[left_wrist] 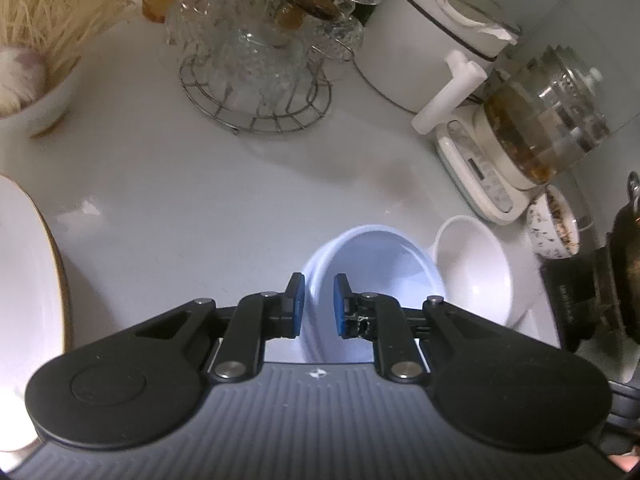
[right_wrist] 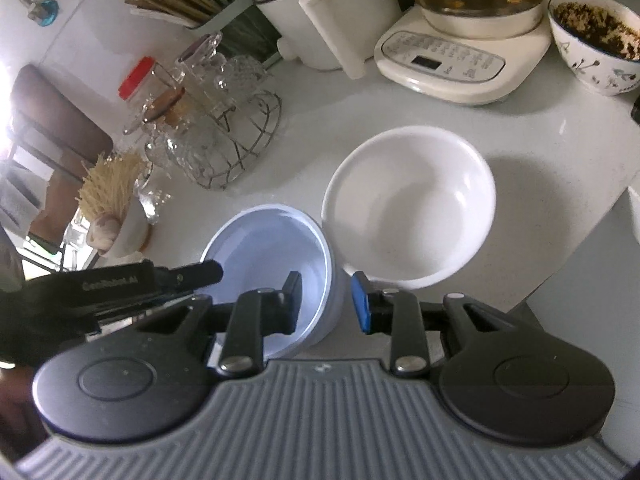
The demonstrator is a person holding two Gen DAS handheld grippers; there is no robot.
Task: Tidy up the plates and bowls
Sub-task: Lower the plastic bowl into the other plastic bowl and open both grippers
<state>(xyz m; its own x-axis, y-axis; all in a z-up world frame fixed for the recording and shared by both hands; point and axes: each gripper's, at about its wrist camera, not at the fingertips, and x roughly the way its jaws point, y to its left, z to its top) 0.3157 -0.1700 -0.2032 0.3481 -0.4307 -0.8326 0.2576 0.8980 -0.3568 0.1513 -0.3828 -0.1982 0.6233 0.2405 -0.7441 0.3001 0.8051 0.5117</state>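
A pale blue bowl (left_wrist: 380, 264) (right_wrist: 264, 248) stands on the white counter, touching a white bowl (left_wrist: 476, 276) (right_wrist: 412, 204) to its right. My left gripper (left_wrist: 319, 304) is shut on the blue bowl's near-left rim, one pad inside and one outside. In the right wrist view its black finger (right_wrist: 200, 274) reaches that rim from the left. My right gripper (right_wrist: 327, 302) straddles the blue bowl's right wall, left finger inside, right finger outside. Small gaps show at both pads, so it is open. A gold-rimmed white plate (left_wrist: 24, 272) lies at the far left.
A wire rack of glassware (left_wrist: 256, 80) (right_wrist: 224, 148) stands behind the bowls. A white pot (left_wrist: 420, 40), a tea maker (left_wrist: 540, 128) (right_wrist: 460, 64) and a patterned filled bowl (left_wrist: 554, 228) (right_wrist: 596, 40) crowd the right. The counter edge (right_wrist: 560, 272) runs close to the white bowl.
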